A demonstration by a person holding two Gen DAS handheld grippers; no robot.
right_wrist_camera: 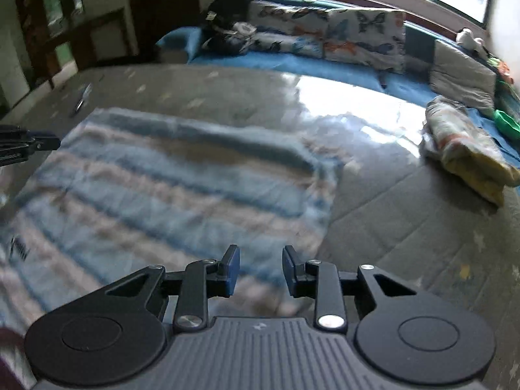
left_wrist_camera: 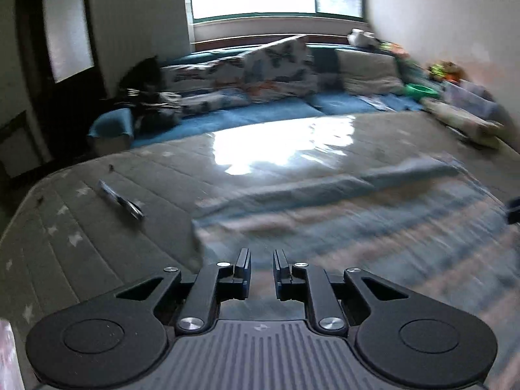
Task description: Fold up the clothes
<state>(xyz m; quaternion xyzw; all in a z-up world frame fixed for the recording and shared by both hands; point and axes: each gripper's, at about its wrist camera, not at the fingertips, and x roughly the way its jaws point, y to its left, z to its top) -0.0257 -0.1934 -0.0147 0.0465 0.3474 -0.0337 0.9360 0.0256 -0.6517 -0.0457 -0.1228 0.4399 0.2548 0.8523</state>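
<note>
Striped cloth (right_wrist_camera: 182, 175) lies flat, stripes running across mattress (right_wrist_camera: 406, 221).

Cloth, quilting and matt plastic

The striped cloth (right_wrist_camera: 182, 175) looks soft and woven; the mattress (left_wrist_camera: 107, 237) is quilted under a glossy clear film; the left gripper (left_wrist_camera: 262, 268) and right gripper (right_wrist_camera: 261, 268) are matt black plastic with shiny metal rivets.

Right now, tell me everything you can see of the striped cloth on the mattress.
The striped cloth is a soft fabric piece with blue, pale pink and whitish bands, blurred in both views. It lies spread nearly flat on the grey quilted mattress, with its far edge folded or rolled into a darker blue ridge. Neither the left gripper nor the right gripper visibly grips it.
</note>
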